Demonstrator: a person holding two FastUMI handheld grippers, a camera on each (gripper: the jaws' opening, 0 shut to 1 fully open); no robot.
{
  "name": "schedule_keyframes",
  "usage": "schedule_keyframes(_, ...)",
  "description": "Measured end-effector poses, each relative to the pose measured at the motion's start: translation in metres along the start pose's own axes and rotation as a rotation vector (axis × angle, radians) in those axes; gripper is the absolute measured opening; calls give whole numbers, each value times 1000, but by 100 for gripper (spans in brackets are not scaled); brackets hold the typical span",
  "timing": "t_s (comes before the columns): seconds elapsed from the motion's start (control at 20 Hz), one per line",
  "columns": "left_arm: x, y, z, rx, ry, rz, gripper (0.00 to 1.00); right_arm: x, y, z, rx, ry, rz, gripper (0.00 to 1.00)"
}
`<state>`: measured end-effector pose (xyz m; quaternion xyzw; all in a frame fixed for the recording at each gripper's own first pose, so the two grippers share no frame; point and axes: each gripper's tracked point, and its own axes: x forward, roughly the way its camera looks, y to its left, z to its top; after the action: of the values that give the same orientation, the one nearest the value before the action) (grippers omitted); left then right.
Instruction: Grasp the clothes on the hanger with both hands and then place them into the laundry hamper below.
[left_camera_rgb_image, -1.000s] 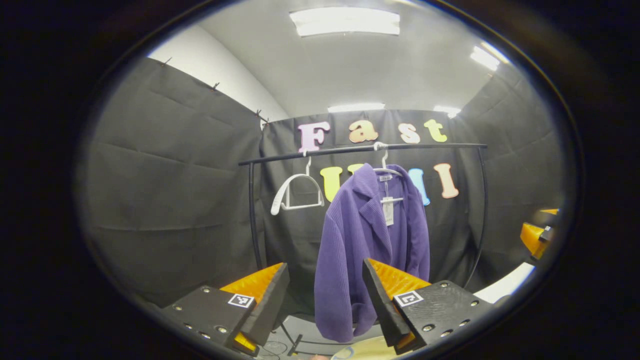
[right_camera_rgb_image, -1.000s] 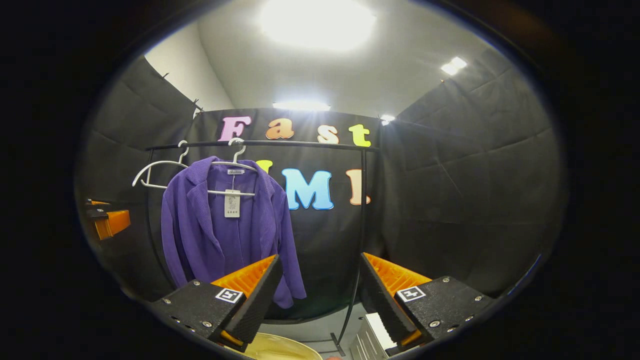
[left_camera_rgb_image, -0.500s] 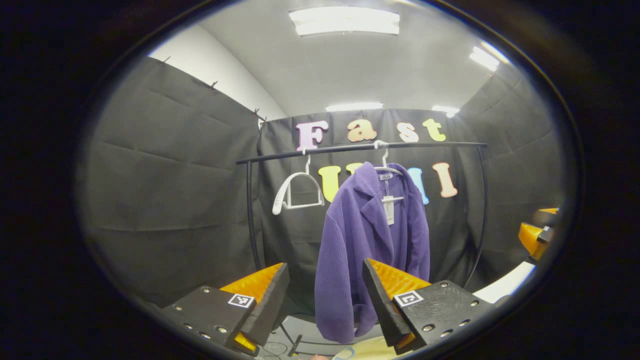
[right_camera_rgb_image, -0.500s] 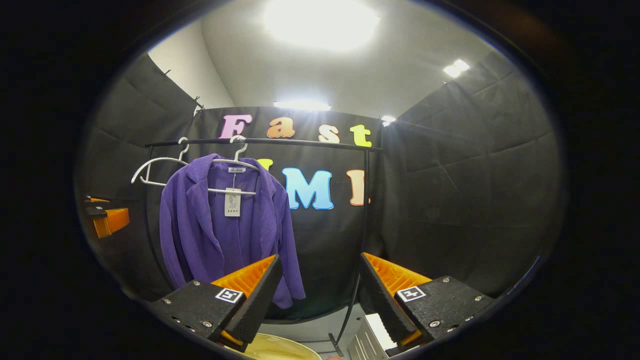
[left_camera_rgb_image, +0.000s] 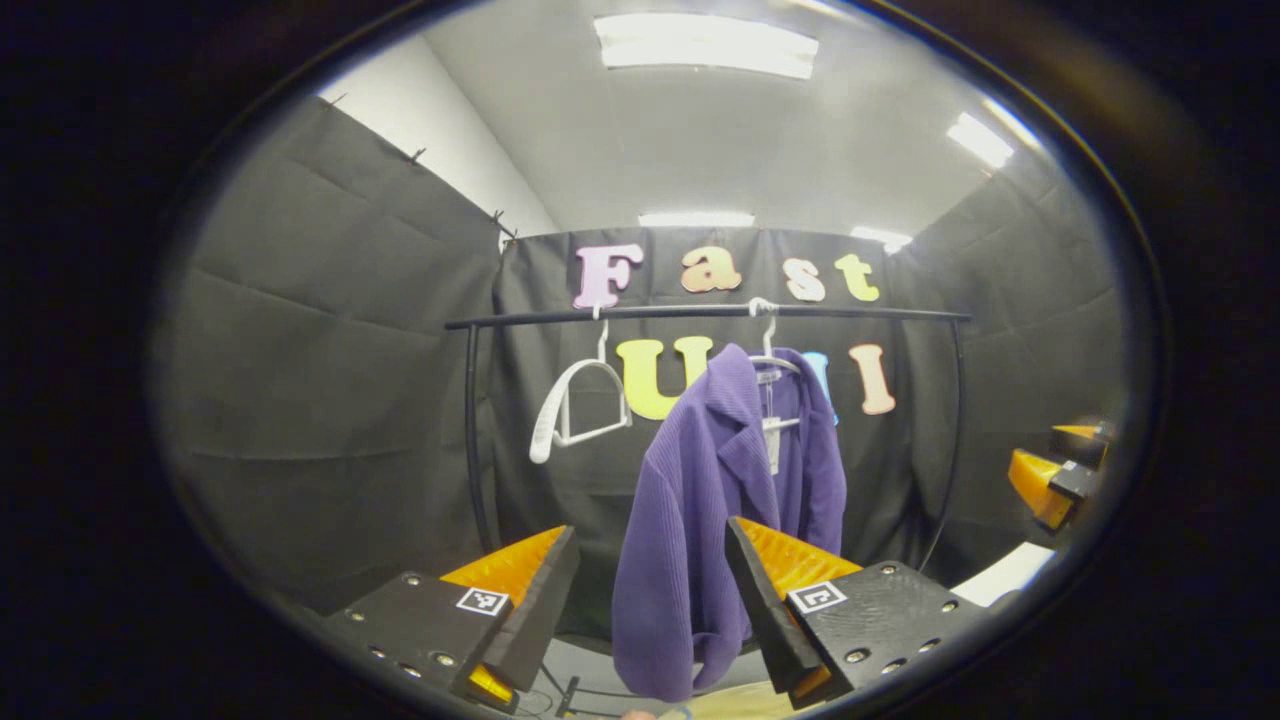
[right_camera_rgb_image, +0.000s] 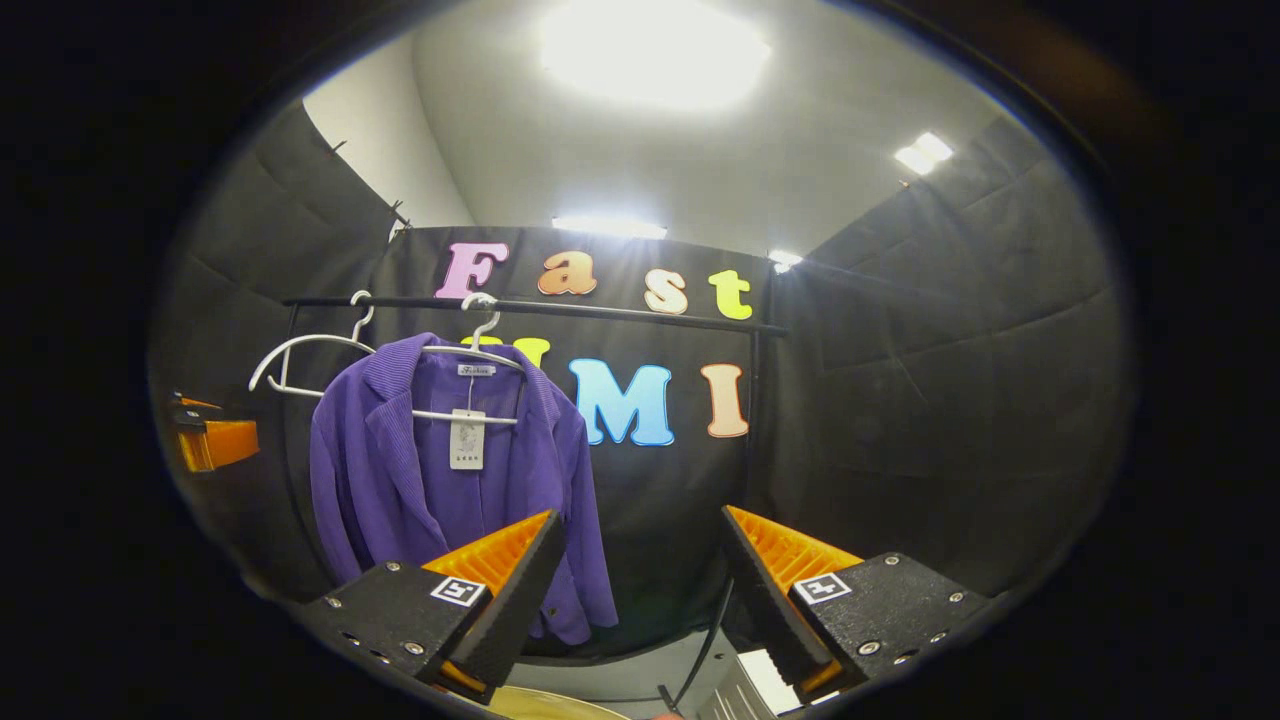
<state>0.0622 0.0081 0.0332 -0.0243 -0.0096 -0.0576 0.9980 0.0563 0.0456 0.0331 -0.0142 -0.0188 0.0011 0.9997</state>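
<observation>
- The approach step is in hand: a purple jacket (left_camera_rgb_image: 710, 520) hangs on a white hanger (right_camera_rgb_image: 470, 352) from the black rail (left_camera_rgb_image: 700, 313), with neither gripper touching it.
- The left gripper (left_camera_rgb_image: 650, 600) holds its fingers wide apart with nothing between them; the jacket hangs well beyond them.
- The right gripper (right_camera_rgb_image: 635, 590) is likewise spread wide and empty, with the jacket off to its left side.
- The jacket's long axis runs vertically, collar up at the hanger, hem and sleeves pointing down; its open front faces the right gripper view.
- A second, bare hanger (left_camera_rgb_image: 585, 405) hangs beside it on the rail.
- The pale rim (right_camera_rgb_image: 545, 705) low in the right gripper view is probably the hamper.
- The next move likely calls for both grippers to close in, one on each shoulder.
</observation>
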Motion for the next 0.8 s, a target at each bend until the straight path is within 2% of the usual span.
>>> schedule_keyframes(0.2,16,-18,24,13,-16,-48,85,26,14,13,49,2,46,96)
schedule_keyframes(0.25,21,-23,28,15,-19,-52,79,35,14,15,51,1,52,96)
schedule_keyframes(0.3,28,-29,30,14,-19,-56,79,44,16,15,55,0,61,96)
schedule_keyframes(0.35,31,-36,32,10,-18,-60,85,53,18,17,61,1,73,96)
schedule_keyframes(0.45,38,-52,34,-1,-19,-71,85,73,21,20,79,-3,99,96)
schedule_keyframes(0.5,43,-58,34,0,-19,-66,79,83,21,22,90,-2,112,96)
schedule_keyframes(0.55,50,-62,35,6,-16,-58,80,94,23,24,101,-6,132,95)
schedule_keyframes(0.6,56,-68,36,11,-16,-51,86,106,25,27,110,-11,148,96)
schedule_keyframes(0.8,88,-82,32,19,-2,-14,85,151,38,28,148,-2,207,95)
